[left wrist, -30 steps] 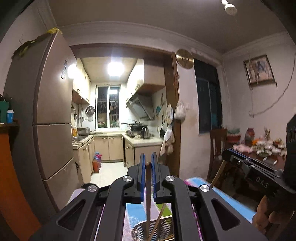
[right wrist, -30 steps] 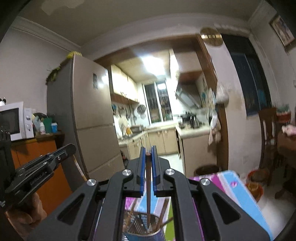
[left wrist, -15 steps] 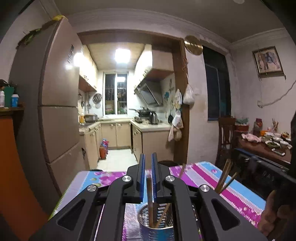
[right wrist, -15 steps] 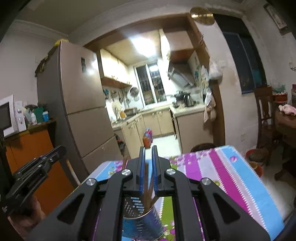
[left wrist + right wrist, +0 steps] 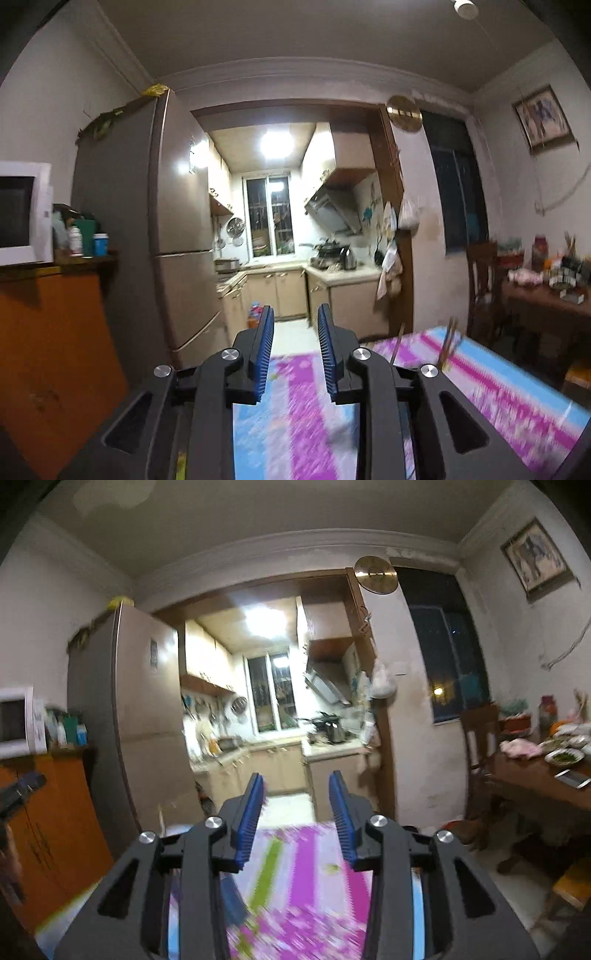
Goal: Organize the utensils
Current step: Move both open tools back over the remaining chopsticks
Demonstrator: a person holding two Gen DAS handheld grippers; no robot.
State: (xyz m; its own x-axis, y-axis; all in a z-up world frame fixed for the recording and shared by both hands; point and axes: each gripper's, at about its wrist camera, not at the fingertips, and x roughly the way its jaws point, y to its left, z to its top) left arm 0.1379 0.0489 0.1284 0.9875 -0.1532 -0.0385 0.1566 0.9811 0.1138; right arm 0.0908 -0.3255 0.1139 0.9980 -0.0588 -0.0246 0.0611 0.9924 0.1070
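The cloth-covered surface (image 5: 491, 384) is striped in magenta, sky blue and white, with a lime-green stripe (image 5: 267, 871) in the right wrist view. Both pairs of black plastic fingers (image 5: 260, 350) carry ribbed royal-blue pads (image 5: 343, 816). A tall fridge (image 5: 177, 221) is brownish-grey; the cabinet (image 5: 51, 350) orange.

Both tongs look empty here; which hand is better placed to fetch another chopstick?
Left, tentatively. The left tongs are open and chopsticks stand just to their right. The right tongs, also open, show only blurred tablecloth.
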